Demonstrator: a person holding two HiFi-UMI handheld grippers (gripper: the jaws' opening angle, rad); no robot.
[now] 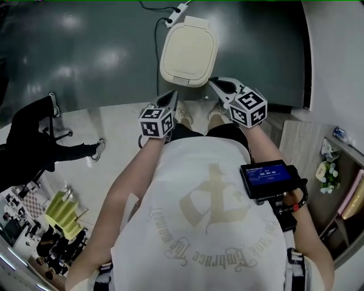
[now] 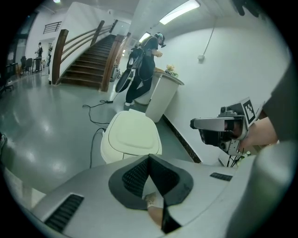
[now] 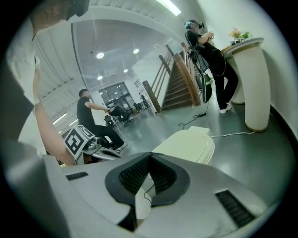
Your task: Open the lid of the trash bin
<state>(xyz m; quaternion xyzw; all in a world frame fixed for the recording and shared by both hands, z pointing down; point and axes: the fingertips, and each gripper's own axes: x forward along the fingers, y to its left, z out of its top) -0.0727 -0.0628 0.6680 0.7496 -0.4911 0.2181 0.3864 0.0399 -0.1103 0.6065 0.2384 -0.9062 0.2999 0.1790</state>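
Note:
A cream trash bin (image 1: pixel 189 51) stands on the dark floor ahead of me with its lid lying flat and closed. It also shows as the cream bin (image 2: pixel 132 137) in the left gripper view and the bin (image 3: pixel 188 145) in the right gripper view. My left gripper (image 1: pixel 171 97) is held just short of the bin's near left corner, jaws shut with nothing between them. My right gripper (image 1: pixel 218 85) hovers by the near right corner, also shut and empty. Neither touches the bin. Each gripper sees the other: the right gripper (image 2: pixel 218 128), the left gripper (image 3: pixel 87 143).
A power strip (image 1: pixel 177 12) and its cable lie beyond the bin. A seated person in black (image 1: pixel 34 136) is at the left. A shelf unit (image 1: pixel 335 176) stands at the right. A white pedestal (image 2: pixel 163 97), another person and stairs (image 2: pixel 88 60) lie further off.

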